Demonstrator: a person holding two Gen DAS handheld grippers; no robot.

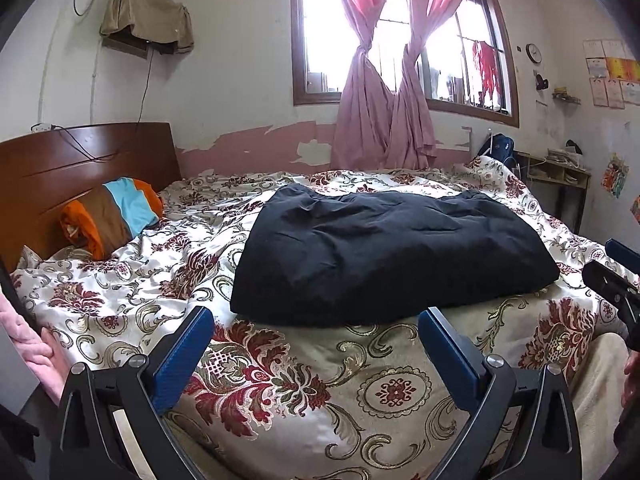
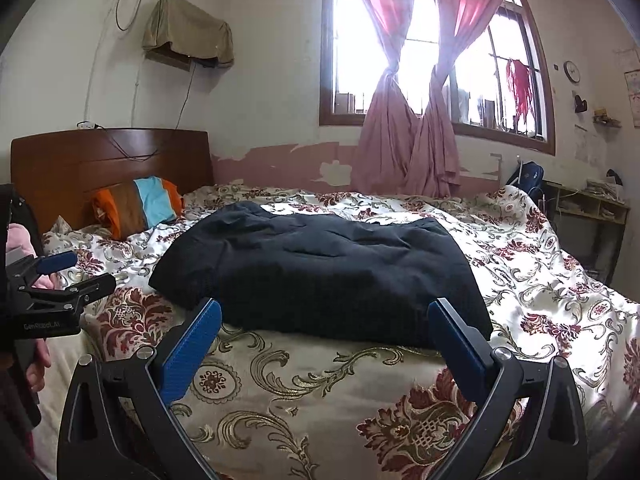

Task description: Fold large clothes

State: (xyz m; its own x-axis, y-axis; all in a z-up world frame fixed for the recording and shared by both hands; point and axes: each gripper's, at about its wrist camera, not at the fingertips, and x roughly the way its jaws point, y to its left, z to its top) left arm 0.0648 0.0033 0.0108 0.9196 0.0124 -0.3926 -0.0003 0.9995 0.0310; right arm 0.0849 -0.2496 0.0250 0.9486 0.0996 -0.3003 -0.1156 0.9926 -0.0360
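A large black garment (image 1: 384, 252) lies in a flat, roughly rectangular shape on the floral bedspread (image 1: 304, 392); the right wrist view shows the same garment (image 2: 328, 276) across the middle of the bed. My left gripper (image 1: 316, 320) hovers open just short of its near edge, blue pads wide apart and holding nothing. My right gripper (image 2: 328, 312) is open too, at the garment's near edge, nothing between its pads. Each gripper appears at the edge of the other's view: the right one (image 1: 616, 276), the left one (image 2: 68, 276).
A striped orange, brown and blue pillow (image 1: 116, 216) leans on the wooden headboard (image 1: 80, 160) at the left. Pink curtains (image 1: 380, 80) hang at the window behind the bed. A small desk (image 1: 560, 176) stands at the far right. A pink sleeve (image 1: 28, 340) shows at the left.
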